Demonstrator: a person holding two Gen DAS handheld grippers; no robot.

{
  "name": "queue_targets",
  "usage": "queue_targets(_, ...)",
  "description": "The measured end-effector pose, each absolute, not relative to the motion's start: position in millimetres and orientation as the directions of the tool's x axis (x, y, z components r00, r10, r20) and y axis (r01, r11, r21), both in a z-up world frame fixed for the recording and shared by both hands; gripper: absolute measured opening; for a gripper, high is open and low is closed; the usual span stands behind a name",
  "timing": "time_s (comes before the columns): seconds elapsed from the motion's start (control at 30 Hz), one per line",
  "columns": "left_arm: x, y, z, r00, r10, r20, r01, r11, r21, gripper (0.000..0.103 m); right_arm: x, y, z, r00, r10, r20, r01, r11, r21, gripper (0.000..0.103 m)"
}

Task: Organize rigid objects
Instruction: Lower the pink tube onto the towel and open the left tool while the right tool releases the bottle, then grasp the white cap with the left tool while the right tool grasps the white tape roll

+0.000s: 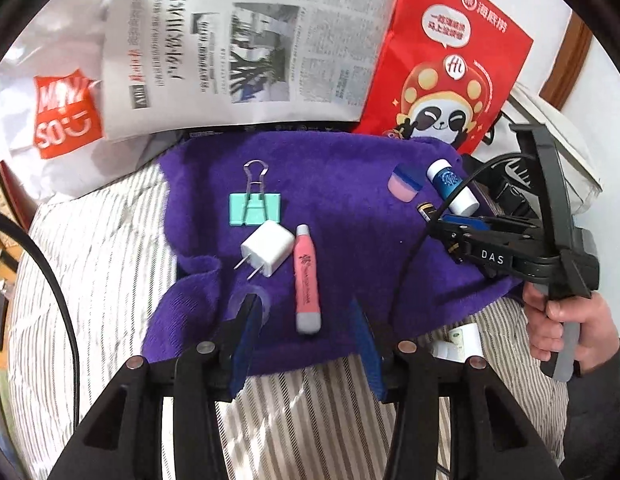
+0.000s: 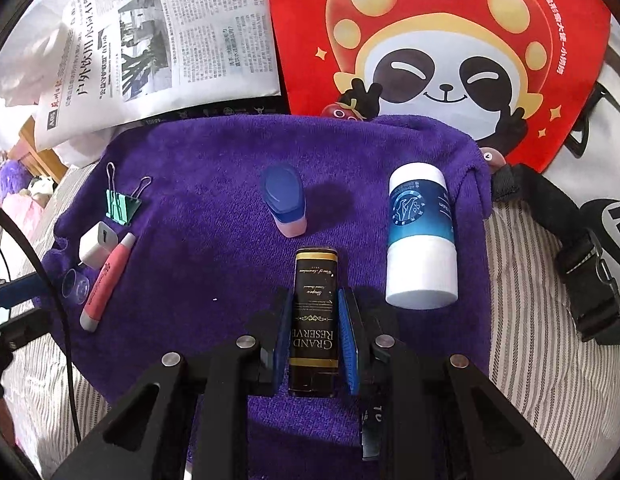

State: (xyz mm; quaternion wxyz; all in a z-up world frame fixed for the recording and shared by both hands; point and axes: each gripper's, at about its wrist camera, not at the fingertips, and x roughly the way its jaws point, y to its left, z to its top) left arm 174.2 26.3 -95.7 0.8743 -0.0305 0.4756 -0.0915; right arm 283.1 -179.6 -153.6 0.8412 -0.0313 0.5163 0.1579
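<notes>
Gripping a black box (image 2: pixel 314 320) with gold "GRAND RESERVE" lettering, the right gripper (image 2: pixel 315 344) is clamping its blue pads against both long sides of the box, low over the purple towel (image 2: pixel 214 216). The box is sitting between a small pink bottle with a blue cap (image 2: pixel 285 200) just ahead of it and a white cylinder with a blue label (image 2: pixel 422 236) lying off to its right.

Over on the left wrist view, the left gripper (image 1: pixel 304 344) is hanging part-open above the near edge of the towel with nothing between its fingers. A pink and grey tube (image 1: pixel 307 280) is lying on the towel right in front of the gap, not touched by either pad. Next to it are a white plug adapter (image 1: pixel 267 249) with its prongs pointing toward the camera, and a mint green binder clip (image 1: pixel 255 209) just behind that. A small clear plastic cap (image 1: pixel 248 300) is peeking out beside the left finger.

The towel is spread over a striped sheet (image 1: pixel 110 240). Behind it a newspaper (image 1: pixel 246 40) and a red panda bag (image 1: pixel 446 64) are propped up, plus a white Miniso bag (image 1: pixel 62 112) on the left. A hand (image 1: pixel 570 320) is holding the right gripper's handle.
</notes>
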Motion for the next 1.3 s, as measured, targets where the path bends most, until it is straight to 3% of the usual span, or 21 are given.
queue_targets(0.4,141,35,-97,0.528,-0.160,-0.834,0.095,0.987,-0.129,0.044,265,-196,-142,0.378,0.258,-0.889,-0.292,0.945,0.150,0.027)
queue_targets(0.57,127,36,-102,0.522,-0.156,-0.839,0.076,0.988,-0.137,0.044,224,-209,-118,0.403,0.281,-0.871,-0.292,0.941,0.168,0.034)
queue_targets(0.83,109,38,-109,0.516,-0.165,-0.840,0.062,0.986,-0.156,0.044,167,-195,-110,0.369,0.358,-0.858,-0.333,0.912,0.237,0.034)
queue_targets(1.03,94,46,-108,0.524,-0.176,-0.833,0.067,0.984,-0.165,0.044,169,-177,-125,0.335,0.342,-0.878,-0.295,0.923,0.247,0.034)
queue_targets(1.3,85,66,-110,0.537,-0.184,-0.823,0.048,0.981,-0.188,0.044,173,-165,-138,0.320,0.238,-0.917,-0.275,0.950,0.150,0.034)
